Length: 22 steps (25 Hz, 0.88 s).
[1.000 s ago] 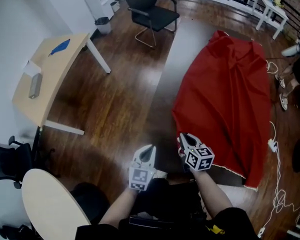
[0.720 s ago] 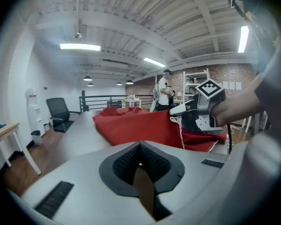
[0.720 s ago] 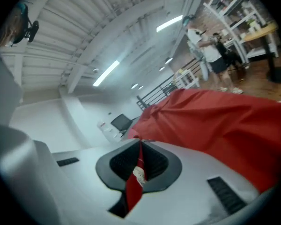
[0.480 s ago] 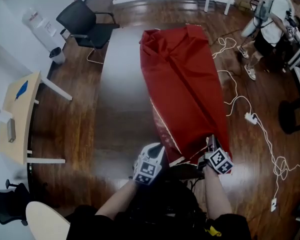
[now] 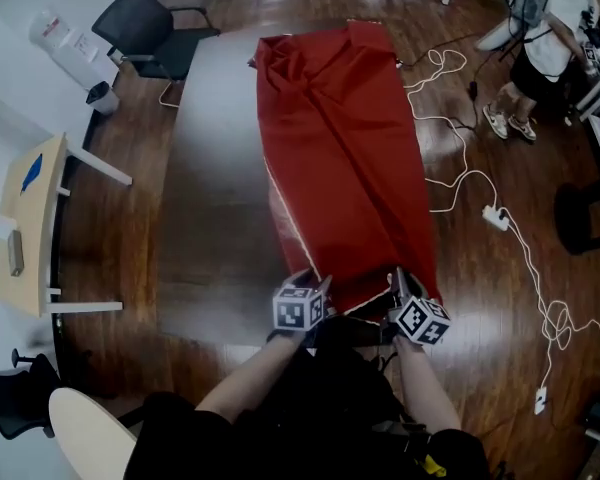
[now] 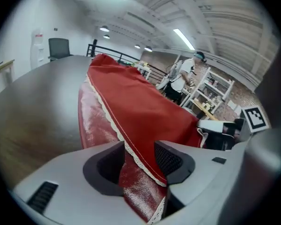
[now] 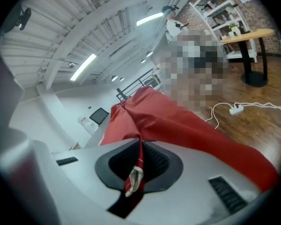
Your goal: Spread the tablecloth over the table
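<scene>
A: What is lying on the long dark table (image 5: 205, 198)?
B: A red tablecloth (image 5: 345, 138) is lying along its right side, all in folds. The left side is showing bare.
A: And on the wood floor (image 5: 120, 238)?
B: A white cable (image 5: 450, 183) is curling there, near the table.

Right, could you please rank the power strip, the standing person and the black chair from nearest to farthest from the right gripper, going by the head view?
1. Power strip, on the floor, right side.
2. Standing person, far upper right.
3. Black chair, far upper left.
</scene>
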Available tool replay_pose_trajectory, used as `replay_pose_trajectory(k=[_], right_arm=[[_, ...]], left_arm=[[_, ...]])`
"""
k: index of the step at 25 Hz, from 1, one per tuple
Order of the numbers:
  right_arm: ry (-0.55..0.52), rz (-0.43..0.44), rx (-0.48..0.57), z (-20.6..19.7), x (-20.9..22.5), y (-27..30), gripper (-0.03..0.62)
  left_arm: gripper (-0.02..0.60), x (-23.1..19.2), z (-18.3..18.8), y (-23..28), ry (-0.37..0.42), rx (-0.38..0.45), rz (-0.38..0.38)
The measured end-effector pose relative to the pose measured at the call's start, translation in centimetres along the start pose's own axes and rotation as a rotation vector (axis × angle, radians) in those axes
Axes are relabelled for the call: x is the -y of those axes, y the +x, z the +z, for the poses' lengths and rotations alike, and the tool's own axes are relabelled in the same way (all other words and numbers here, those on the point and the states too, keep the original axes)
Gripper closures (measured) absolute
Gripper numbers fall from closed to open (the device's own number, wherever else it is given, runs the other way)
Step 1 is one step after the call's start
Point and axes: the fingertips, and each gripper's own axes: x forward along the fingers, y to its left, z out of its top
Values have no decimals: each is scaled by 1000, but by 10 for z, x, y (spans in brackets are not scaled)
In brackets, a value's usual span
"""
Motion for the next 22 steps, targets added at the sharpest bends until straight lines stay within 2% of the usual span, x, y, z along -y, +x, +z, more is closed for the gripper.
replay_pose_trajectory(k=[2,4,6,9,12,14,17,20,22], right_arm=[[-95,-28,-3,5,3,-5,502],[-285,-73,7,16,1,-13,414],[-515,-81,24,27,-13,-21,411],[-730,32,10,26,-59,-21,411],[-817,181,-59,-3,-105,-8,411],[-841,238,-156,-31,-117,4,411],[-917,266,-322,-74,-119,22,411],[-1030,276,-409,-102,-124,27,411],[-1067,288,-458,-118,-128,24,411]], left_arm=[[379,-7,-2,6,-62,-17,33],[379,-8,4,8,-83,-23,43],[385,-9,7,11,-89,-17,49],[396,-8,2,16,-107,-1,54],[396,-12,2,13,-156,21,50],[396,-19,6,4,-185,50,53],[396,-39,12,-16,-201,107,82],[414,-54,12,-39,-217,166,119],[414,-59,8,-51,-236,187,127]])
